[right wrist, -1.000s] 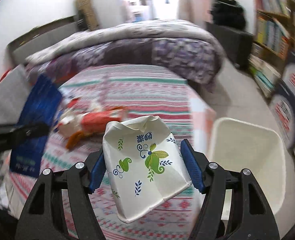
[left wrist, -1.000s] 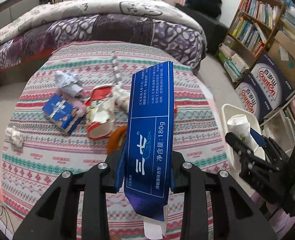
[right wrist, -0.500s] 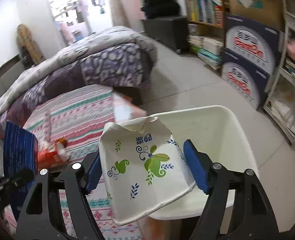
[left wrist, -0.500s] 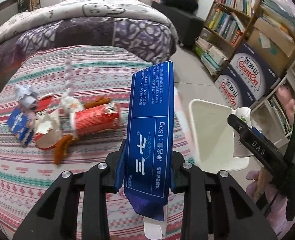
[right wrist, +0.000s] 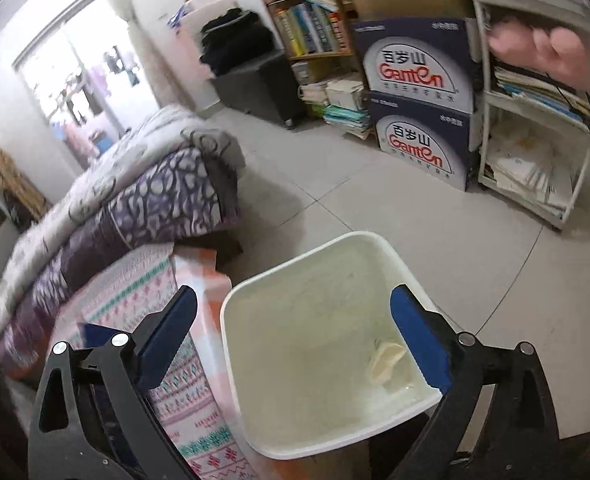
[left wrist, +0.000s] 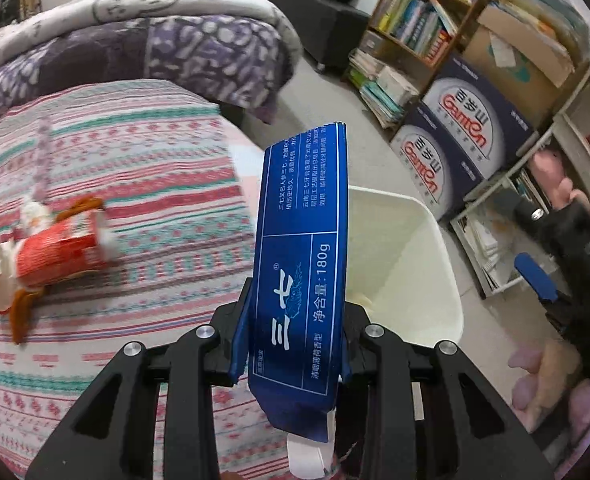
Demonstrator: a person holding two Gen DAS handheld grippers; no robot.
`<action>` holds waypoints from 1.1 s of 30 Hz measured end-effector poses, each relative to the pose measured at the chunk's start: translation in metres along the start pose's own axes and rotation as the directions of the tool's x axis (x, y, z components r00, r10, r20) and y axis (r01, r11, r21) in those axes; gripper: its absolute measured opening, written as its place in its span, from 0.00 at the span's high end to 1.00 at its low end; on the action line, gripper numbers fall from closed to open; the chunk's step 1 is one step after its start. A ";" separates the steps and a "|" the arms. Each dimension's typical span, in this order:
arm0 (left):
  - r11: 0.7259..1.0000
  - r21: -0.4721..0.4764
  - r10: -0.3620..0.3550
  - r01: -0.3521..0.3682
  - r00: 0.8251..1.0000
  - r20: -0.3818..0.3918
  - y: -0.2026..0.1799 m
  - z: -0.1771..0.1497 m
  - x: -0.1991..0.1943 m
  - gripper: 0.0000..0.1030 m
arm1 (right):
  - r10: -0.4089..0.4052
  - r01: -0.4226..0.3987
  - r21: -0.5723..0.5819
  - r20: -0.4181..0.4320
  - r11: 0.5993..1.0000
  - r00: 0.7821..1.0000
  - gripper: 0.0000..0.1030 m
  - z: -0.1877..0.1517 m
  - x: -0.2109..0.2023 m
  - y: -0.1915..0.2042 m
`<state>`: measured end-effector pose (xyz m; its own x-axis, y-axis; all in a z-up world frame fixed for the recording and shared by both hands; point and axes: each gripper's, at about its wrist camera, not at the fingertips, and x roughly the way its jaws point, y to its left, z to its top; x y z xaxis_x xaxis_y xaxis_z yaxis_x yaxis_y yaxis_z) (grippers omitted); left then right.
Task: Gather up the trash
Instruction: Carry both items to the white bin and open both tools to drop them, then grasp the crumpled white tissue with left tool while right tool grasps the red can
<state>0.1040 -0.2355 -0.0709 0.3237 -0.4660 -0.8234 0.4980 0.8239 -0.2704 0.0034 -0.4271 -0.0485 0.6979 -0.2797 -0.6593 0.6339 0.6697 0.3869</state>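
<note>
Left claw (left wrist: 295,344) pinching blue toothpaste box (left wrist: 301,264) beside white bin (right wrist: 319,344). Right claw (right wrist: 295,336) just opened wide over bin, nothing between pads.

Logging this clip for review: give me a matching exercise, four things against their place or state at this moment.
Things:
1. blue toothpaste box
2. right gripper
3. white bin
4. red wrapper

Places or states:
A. lying on the patterned cloth
B. clamped between the left gripper's fingers
C. standing on the floor beside the table
D. open, nothing between its fingers, above the bin

Pairs: 1-B, 2-D, 3-C, 4-A
</note>
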 end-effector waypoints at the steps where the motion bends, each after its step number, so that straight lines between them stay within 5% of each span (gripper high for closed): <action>1: 1.000 0.000 -0.007 0.007 1.000 -0.006 -0.003 0.000 0.003 0.68 | 0.004 -0.004 0.020 0.003 1.000 1.000 0.09 0.003 -0.001 -0.004; 9: 0.997 0.007 -0.080 0.080 0.996 -0.042 -0.048 0.010 0.038 0.67 | 0.009 -0.011 0.155 0.014 0.988 1.000 0.09 0.016 -0.004 -0.030; 13: 0.996 -0.006 -0.095 0.095 0.995 -0.031 -0.055 0.012 0.039 0.32 | 0.011 -0.014 0.169 0.019 0.986 1.000 0.08 0.018 -0.005 -0.030; 15: 0.996 -0.009 -0.093 0.093 0.996 -0.016 -0.052 0.014 0.033 0.29 | 0.015 -0.018 0.154 0.025 0.988 1.000 0.08 0.017 -0.007 -0.026; 25: 0.995 -0.019 0.098 -0.097 0.993 0.071 0.013 0.029 -0.027 0.26 | 0.087 -0.085 -0.055 0.037 0.995 0.996 0.07 0.019 -0.026 0.049; 33: 0.952 -0.161 0.279 -0.261 0.954 0.107 0.110 0.032 -0.069 0.22 | 0.145 -0.145 -0.319 -0.023 0.937 0.989 0.07 0.008 -0.023 0.141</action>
<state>0.1618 -0.1232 -0.0275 0.5341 -0.2491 -0.8079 0.2603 0.9576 -0.1231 0.0797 -0.3314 0.0262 0.7748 -0.1636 -0.6107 0.3863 0.8872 0.2524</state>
